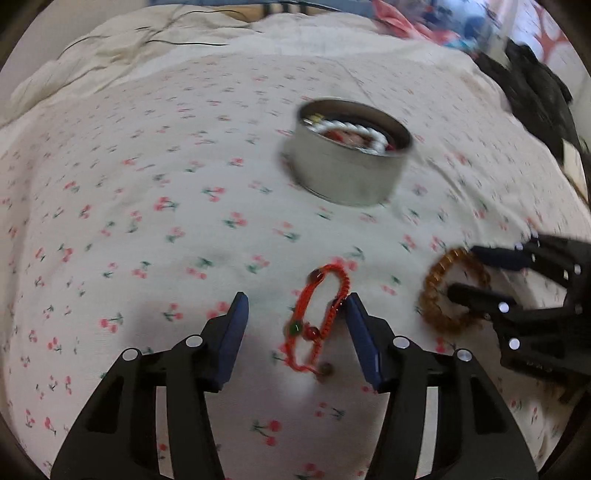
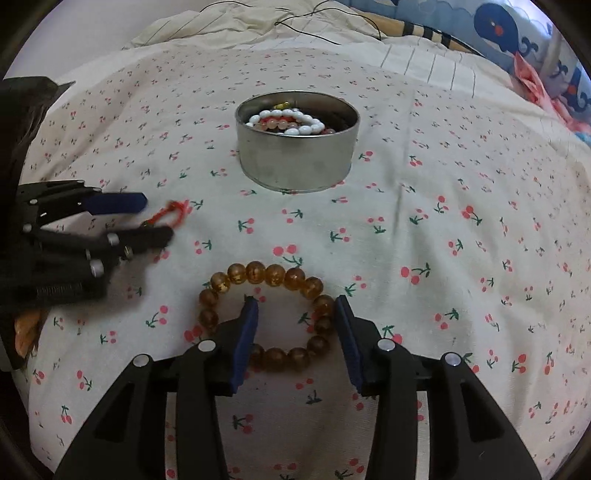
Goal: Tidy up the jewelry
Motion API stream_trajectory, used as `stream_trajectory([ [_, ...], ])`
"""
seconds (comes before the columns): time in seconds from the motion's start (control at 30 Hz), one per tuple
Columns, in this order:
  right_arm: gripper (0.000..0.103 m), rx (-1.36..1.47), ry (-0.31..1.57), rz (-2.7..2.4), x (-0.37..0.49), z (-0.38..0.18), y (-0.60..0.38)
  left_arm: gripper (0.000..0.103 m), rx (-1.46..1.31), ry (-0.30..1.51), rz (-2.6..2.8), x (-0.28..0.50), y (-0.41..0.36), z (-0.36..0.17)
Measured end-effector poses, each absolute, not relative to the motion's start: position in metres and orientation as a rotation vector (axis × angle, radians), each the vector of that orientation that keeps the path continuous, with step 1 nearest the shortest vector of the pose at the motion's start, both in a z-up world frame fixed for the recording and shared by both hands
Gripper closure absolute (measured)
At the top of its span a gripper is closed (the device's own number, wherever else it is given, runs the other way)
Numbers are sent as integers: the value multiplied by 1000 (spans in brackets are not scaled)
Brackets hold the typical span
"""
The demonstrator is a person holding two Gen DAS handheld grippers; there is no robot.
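A red braided bracelet (image 1: 320, 317) with beads lies on the cherry-print sheet between the fingers of my open left gripper (image 1: 295, 301), close to the right finger. An amber bead bracelet (image 2: 266, 314) lies on the sheet with my open right gripper (image 2: 295, 301) straddling its right side, one finger inside the ring. A round metal tin (image 2: 297, 144) further back holds white and pink bead bracelets (image 2: 288, 122). In the left wrist view the tin (image 1: 347, 155), the amber bracelet (image 1: 450, 291) and the right gripper (image 1: 465, 271) show. The right wrist view shows the left gripper (image 2: 155, 218) and red bracelet (image 2: 171, 214).
The cherry-print sheet (image 2: 443, 221) covers a bed. A crumpled beige cover with thin black cables (image 2: 306, 22) lies behind. A blue whale-print pillow (image 2: 517, 33) sits at the back right. Dark clothing (image 1: 535, 92) lies at the right edge in the left wrist view.
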State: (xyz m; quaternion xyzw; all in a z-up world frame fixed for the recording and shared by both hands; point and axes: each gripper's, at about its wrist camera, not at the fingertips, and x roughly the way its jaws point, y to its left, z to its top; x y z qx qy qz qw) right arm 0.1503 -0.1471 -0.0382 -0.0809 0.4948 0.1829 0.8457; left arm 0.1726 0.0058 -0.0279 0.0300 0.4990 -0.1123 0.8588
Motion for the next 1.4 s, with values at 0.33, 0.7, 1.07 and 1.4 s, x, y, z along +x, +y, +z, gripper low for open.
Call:
stream_trajectory([
  [0.33, 90, -161, 1047, 365, 153, -38, -151, 86, 173, 1031, -330, 159, -22, -30],
  [0.7, 89, -194, 1054, 366, 153, -40, -147, 94, 194, 1022, -342, 153, -23, -28],
  [1.07, 89, -206, 1045, 365, 153, -41, -145, 94, 218, 1007, -355, 149, -27, -26],
  [1.4, 90, -161, 1032, 384, 152, -35, -148, 95, 238, 983, -356, 146, -29, -23],
])
